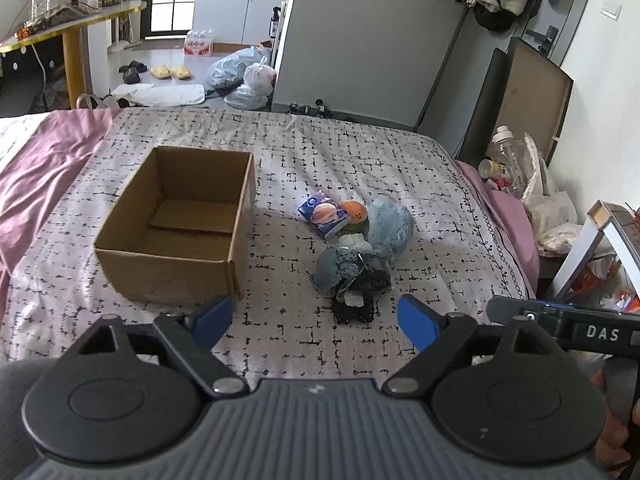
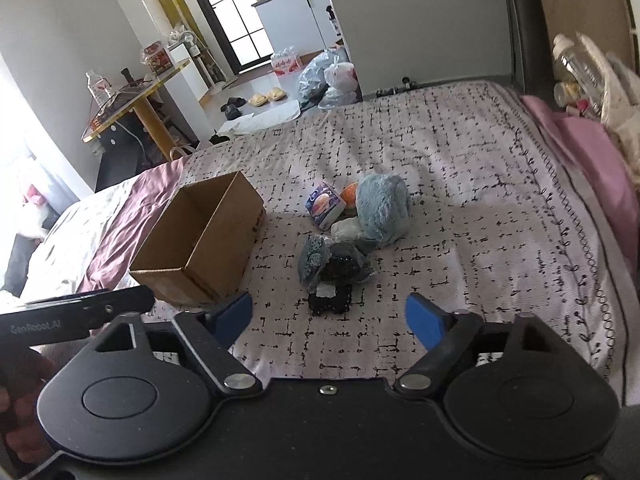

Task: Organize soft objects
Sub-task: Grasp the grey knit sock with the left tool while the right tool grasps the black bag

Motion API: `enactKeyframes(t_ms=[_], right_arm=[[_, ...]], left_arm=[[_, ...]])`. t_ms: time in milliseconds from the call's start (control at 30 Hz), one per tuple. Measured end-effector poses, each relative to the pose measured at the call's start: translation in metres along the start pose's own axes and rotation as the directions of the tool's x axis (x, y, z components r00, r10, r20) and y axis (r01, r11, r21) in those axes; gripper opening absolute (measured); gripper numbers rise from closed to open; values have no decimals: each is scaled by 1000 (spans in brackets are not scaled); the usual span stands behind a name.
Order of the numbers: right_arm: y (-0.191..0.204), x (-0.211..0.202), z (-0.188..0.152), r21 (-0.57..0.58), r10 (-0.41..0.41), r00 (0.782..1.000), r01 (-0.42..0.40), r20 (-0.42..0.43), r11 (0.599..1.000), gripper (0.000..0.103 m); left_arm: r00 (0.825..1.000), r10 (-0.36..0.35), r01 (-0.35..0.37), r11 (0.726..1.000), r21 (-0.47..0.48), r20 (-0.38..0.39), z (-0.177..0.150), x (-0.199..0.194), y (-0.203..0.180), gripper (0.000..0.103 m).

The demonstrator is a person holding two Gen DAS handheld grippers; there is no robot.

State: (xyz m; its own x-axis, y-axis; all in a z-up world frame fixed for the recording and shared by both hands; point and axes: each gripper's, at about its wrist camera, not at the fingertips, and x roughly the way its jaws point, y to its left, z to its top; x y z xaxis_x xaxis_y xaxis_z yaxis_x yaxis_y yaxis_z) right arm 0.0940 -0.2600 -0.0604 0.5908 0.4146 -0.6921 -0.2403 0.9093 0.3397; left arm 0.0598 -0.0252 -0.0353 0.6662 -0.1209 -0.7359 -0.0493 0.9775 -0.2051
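An open, empty cardboard box (image 1: 176, 224) (image 2: 204, 240) sits on the patterned bedspread. To its right lies a pile of soft objects: a blue fluffy plush (image 1: 390, 226) (image 2: 382, 210), an orange ball toy (image 1: 355, 211) (image 2: 349, 193), a tissue pack (image 1: 325, 214) (image 2: 325, 205), a blue-grey bagged bundle (image 1: 340, 268) (image 2: 320, 258) and a small black knit item (image 1: 354, 308) (image 2: 331, 299). My left gripper (image 1: 314, 322) is open and empty, hovering just short of the black item. My right gripper (image 2: 330, 318) is open and empty, also just short of it.
The bed (image 1: 280, 152) has a pink sheet (image 1: 44, 160) at its left. Bottles and bags (image 1: 516, 168) crowd the right bedside next to a white shelf (image 1: 600, 236). Beyond the bed are floor bags (image 1: 244, 76), slippers and a yellow table (image 1: 68, 28).
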Motion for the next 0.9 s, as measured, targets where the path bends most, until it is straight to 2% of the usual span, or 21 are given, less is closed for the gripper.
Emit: enactKeyframes(t_ms=[200, 367, 433, 667, 900], right_arm=[[-10, 23, 11, 41, 15, 1000, -14, -27, 999, 71], [-22, 45, 22, 82, 25, 998, -21, -58, 996, 67], [-26, 56, 28, 108, 36, 997, -28, -73, 994, 63], [-29, 86, 39, 91, 36, 992, -25, -122, 996, 63], [-39, 117, 45, 132, 48, 985, -26, -168, 991, 60]], left_arm=[[1000, -13, 13, 1000, -2, -27, 10, 27, -4, 74], [997, 1, -1, 1000, 6, -78, 17, 58, -5, 73], [996, -6, 6, 1000, -8, -93, 19, 69, -4, 69], [991, -16, 13, 1000, -26, -134, 31, 103, -2, 61], [984, -23, 15, 999, -44, -175, 37, 142, -3, 56]])
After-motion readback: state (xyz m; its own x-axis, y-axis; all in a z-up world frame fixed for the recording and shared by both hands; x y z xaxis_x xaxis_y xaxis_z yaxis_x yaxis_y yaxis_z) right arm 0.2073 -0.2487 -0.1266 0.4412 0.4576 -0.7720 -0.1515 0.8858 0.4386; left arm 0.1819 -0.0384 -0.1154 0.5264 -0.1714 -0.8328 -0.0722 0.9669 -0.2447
